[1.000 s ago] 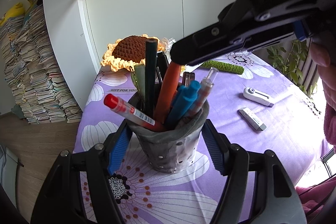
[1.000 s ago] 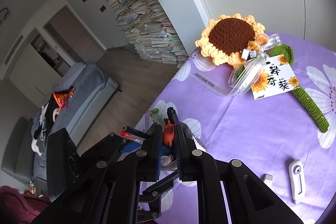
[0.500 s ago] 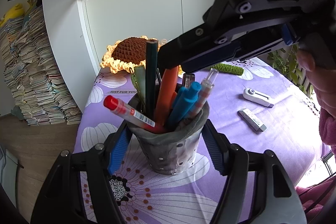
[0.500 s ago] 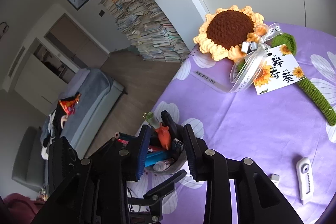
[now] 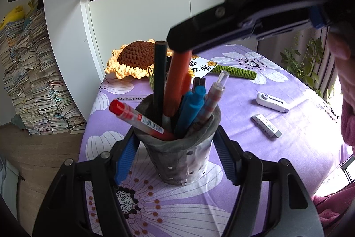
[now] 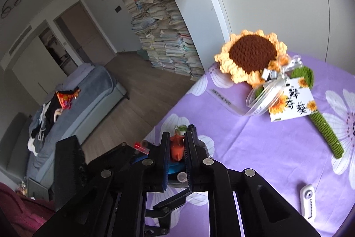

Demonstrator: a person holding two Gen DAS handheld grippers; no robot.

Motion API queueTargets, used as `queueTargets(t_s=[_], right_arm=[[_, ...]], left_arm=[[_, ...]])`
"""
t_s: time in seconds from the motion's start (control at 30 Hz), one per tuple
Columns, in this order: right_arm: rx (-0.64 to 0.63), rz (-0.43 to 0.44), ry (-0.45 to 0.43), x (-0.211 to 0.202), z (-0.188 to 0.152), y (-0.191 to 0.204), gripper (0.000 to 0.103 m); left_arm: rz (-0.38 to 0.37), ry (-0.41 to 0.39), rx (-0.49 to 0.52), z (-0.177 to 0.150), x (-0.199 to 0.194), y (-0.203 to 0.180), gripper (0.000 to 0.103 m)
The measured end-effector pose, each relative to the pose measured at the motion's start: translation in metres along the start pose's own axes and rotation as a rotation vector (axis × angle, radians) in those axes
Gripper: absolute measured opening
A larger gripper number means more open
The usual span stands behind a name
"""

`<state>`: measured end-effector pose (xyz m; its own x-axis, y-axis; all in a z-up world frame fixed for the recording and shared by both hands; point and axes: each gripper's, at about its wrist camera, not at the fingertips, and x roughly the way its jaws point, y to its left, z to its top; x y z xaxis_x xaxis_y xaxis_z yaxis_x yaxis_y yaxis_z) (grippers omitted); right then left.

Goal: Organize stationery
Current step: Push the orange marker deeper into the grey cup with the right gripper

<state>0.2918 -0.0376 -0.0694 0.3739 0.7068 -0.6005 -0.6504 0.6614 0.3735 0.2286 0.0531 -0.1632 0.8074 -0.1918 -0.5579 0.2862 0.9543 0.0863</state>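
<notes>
Stationery sorting at the grey pen cup point(image 5: 180, 156): I am bracing the cup on the purple counter point(image 5: 255, 152) with my left gripper point(image 5: 175, 156), its fingers point(image 5: 125, 153) pressing both sides. My right gripper point(image 6: 176, 149) has just been closing, and its fingers are now clamping the top of the orange marker point(image 5: 177, 81) standing in the cup among the other pens. I judge I am seating that marker. Beyond the cup, to its right, an eraser point(image 5: 266, 126) and a white correction tape point(image 5: 272, 102) are lying loose; next comes letting go and fetching one.
</notes>
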Motion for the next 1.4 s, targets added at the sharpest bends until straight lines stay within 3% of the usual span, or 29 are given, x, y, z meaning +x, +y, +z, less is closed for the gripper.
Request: queueTargets(t_s=[0.43, 0.83, 1.1, 1.4], right_arm=[[-0.086, 0.025, -0.081, -0.047, -0.004, 0.028, 0.014], [-0.174, -0.056, -0.015, -0.019, -0.009, 0.037, 0.014], [-0.102, 0.054, -0.05, -0.022, 0.008, 0.022, 0.014], [-0.186, 0.009, 0.013, 0.004, 0.024, 0.031, 0.014]], left_arm=[[0.003, 0.003, 0.001, 0.0, 0.0, 0.0, 0.066], [0.003, 0.008, 0.002, -0.001, -0.002, 0.004, 0.067], [0.006, 0.007, 0.005, -0.001, -0.001, 0.002, 0.067], [0.007, 0.007, 0.008, -0.001, -0.001, 0.001, 0.067]])
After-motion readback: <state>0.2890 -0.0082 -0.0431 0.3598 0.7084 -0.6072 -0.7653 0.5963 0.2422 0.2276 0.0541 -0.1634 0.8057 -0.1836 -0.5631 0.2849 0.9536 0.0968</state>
